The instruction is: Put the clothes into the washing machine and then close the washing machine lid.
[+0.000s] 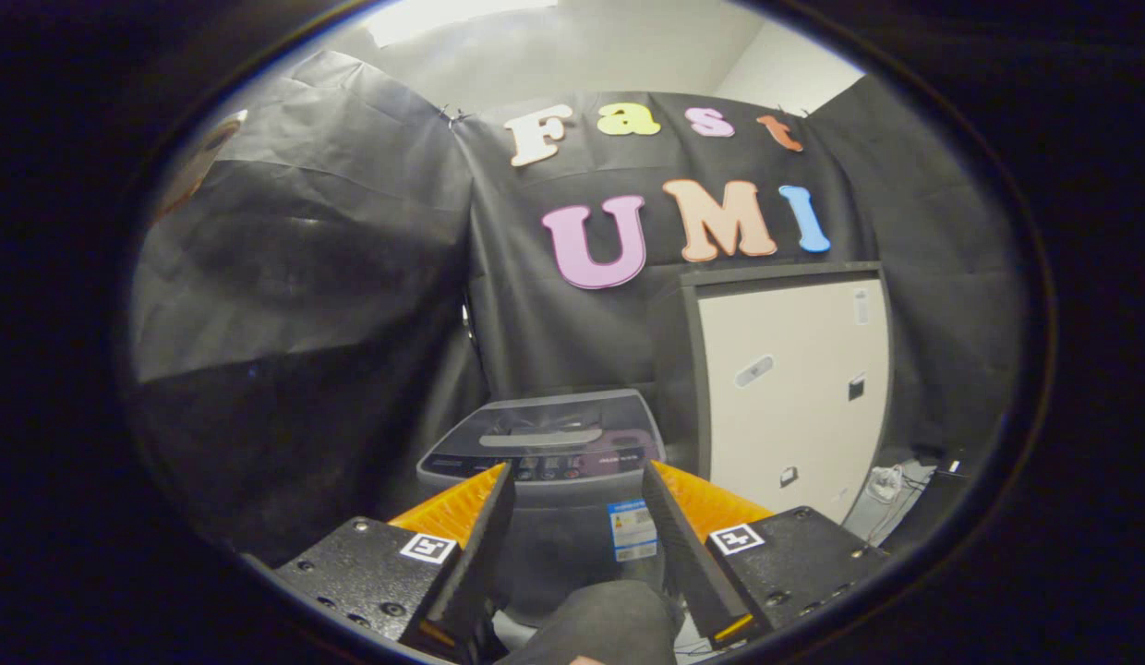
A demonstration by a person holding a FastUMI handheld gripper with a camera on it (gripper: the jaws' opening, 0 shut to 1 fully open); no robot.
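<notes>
A small grey top-loading washing machine (572,545) stands on the floor just beyond my fingertips, against the black cloth wall. Its dark see-through lid (554,420) lies flat and shut, with a pale handle across it and a control strip along the front edge. My gripper (578,473) is open, its fingers spread wide to frame the machine's front, and nothing is between the tips. Low between the fingers, close to the camera, lies a dark grey piece of fabric (609,619). I cannot tell whether it is a garment or a sleeve.
A tall white cabinet (794,388) with a dark frame stands right of the machine, close beside it. White cables and a plug (886,480) lie on the floor further right. Black cloth walls close in the left side and the back.
</notes>
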